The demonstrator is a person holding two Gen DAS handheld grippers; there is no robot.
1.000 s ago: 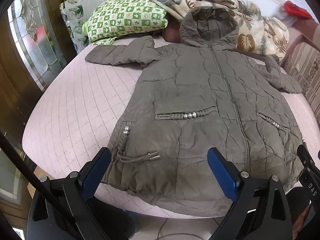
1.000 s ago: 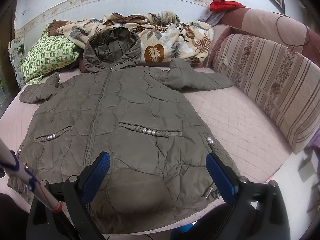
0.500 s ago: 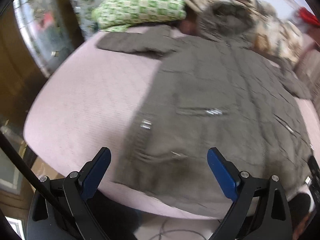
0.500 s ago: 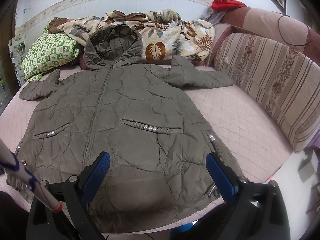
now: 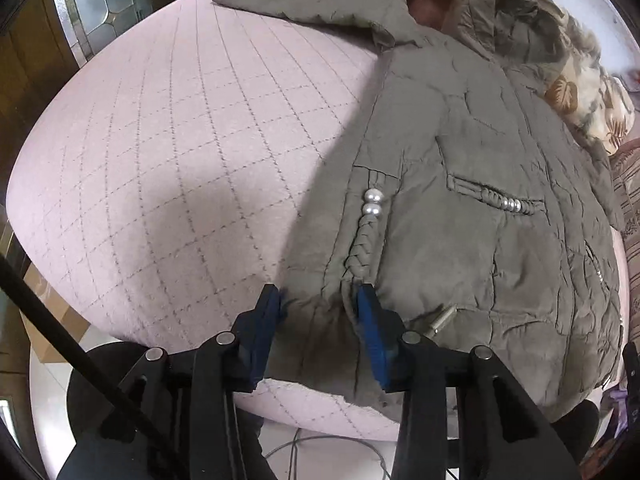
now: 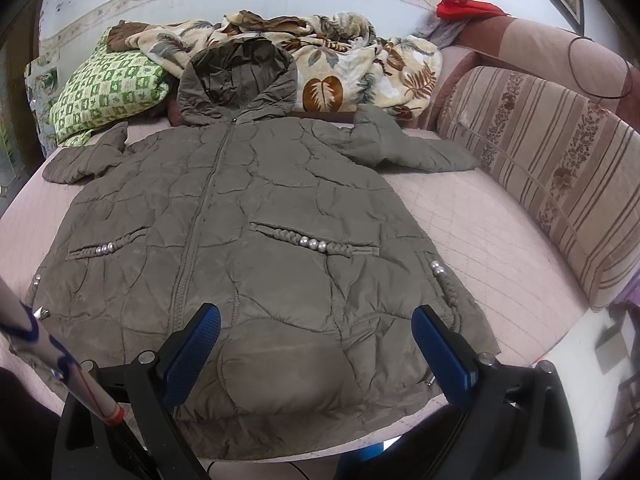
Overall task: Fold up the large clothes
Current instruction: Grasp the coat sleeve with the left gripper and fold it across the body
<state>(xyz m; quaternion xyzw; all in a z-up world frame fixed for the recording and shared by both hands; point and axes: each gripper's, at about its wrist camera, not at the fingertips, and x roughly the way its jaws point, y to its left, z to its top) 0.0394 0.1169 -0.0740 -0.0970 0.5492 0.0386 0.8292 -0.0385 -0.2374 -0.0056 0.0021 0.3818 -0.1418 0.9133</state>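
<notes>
- The pink quilted mattress (image 5: 160,152) fills the scene, its diamond stitching bare on the left side in the left wrist view.
- A striped sofa back (image 6: 552,184) runs along the mattress's right edge.
- The olive hooded quilted jacket (image 6: 256,208) lies flat and face up on the mattress, zipped, both sleeves spread out to the sides, hood toward the wall and hem at the near edge.
- A leaf-print blanket (image 6: 344,68) is heaped behind the hood, against the wall.
- A green-and-white patterned pillow (image 6: 104,96) sits just beside the hood, near the jacket's left sleeve.
- The right gripper (image 6: 316,344) hovers over the jacket's hem with its blue fingers spread wide and nothing between them.
- The left gripper (image 5: 320,308) is at the jacket's lower left corner; its blue fingers (image 5: 370,328) are drawn in and clamp a bunched fold of the hem fabric.
- A braided cord trim (image 5: 362,248) on the jacket's side runs down to the right-hand finger of that gripper.
- Two pearl beads (image 5: 372,203) sit at the top of the braid.
</notes>
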